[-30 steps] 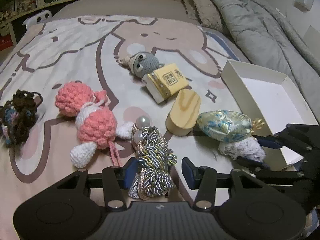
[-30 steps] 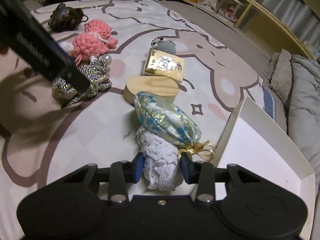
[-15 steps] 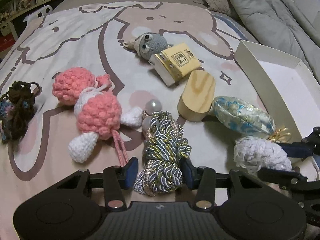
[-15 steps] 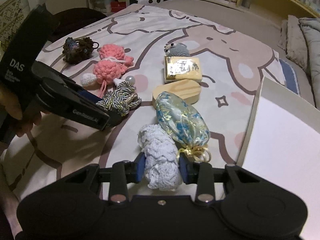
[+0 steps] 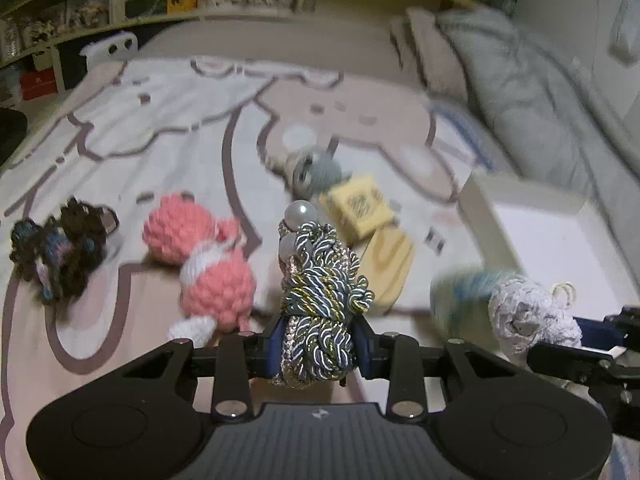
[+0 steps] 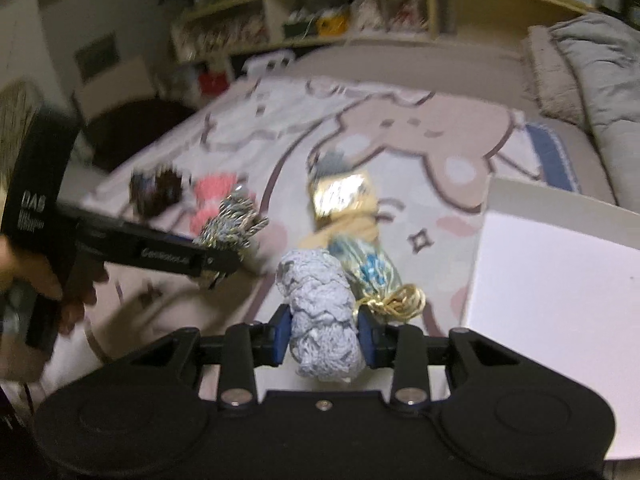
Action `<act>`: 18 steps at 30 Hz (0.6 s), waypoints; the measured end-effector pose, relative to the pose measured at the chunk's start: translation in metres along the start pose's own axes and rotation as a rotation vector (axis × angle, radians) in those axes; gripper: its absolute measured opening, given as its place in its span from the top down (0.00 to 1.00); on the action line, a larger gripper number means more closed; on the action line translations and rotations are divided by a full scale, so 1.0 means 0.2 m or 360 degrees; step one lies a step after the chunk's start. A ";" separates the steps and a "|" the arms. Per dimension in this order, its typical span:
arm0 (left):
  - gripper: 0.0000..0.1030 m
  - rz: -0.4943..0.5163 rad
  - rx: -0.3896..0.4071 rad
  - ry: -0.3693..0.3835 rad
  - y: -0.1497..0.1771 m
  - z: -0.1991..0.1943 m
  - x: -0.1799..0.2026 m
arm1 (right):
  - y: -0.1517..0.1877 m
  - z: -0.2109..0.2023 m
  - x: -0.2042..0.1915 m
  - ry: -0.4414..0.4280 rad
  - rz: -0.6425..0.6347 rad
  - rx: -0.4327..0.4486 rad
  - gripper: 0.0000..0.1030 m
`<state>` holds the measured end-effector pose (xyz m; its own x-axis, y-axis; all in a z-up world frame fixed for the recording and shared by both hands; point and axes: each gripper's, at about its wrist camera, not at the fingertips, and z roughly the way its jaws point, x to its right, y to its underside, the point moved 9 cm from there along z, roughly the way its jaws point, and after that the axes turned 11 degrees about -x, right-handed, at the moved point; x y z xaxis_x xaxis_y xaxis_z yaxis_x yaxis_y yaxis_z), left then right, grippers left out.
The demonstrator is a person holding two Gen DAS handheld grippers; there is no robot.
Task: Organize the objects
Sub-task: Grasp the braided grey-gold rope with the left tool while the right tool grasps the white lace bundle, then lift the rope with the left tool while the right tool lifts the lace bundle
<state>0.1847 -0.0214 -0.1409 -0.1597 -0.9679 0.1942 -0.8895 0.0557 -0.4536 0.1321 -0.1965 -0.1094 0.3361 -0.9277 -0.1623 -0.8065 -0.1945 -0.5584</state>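
Braided blue, silver and gold cord (image 5: 320, 304), with two pearl beads at its far end, sits clamped between the fingers of the left gripper (image 5: 316, 346), which are closed on it at 6 o'clock in the left wrist view. White crocheted yarn (image 6: 324, 320) is pinched the same way by the closed fingers of the right gripper (image 6: 323, 332).

Only the left wrist view shows the pink and white crochet toy (image 5: 208, 268) clearly, at 9 o'clock of the cord on the bed cover (image 5: 160, 128), with a dark brown yarn bundle (image 5: 60, 248) farther out toward 9. It also shows a wooden block (image 5: 390, 270) at 2 o'clock of the cord, a yellow packet (image 5: 358, 210) and a grey crochet animal (image 5: 318, 168) beyond it at 1 o'clock.

Only the right wrist view shows the person's left hand (image 6: 44, 280) at 9 o'clock, wrapped around the black handle. A blue and gold brocade pouch (image 6: 366, 268) with a gold tie lies just at 1 o'clock of the white yarn. The white box (image 6: 560, 280) lies open at 3 o'clock.

Motion blur softens the far objects in both views. A grey duvet (image 5: 520, 92) is heaped at 2 o'clock, shelves behind.
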 end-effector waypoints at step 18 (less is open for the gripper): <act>0.64 0.0016 0.0183 0.0126 -0.04 -0.21 0.16 | 0.04 0.02 -0.03 -0.0089 -0.0008 -0.0040 0.64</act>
<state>0.1679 -0.0423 -0.0939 -0.2058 -0.9447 0.2553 -0.8333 0.0324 -0.5518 0.1258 -0.1911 -0.1154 0.3664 -0.9075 -0.2054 -0.8163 -0.2076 -0.5390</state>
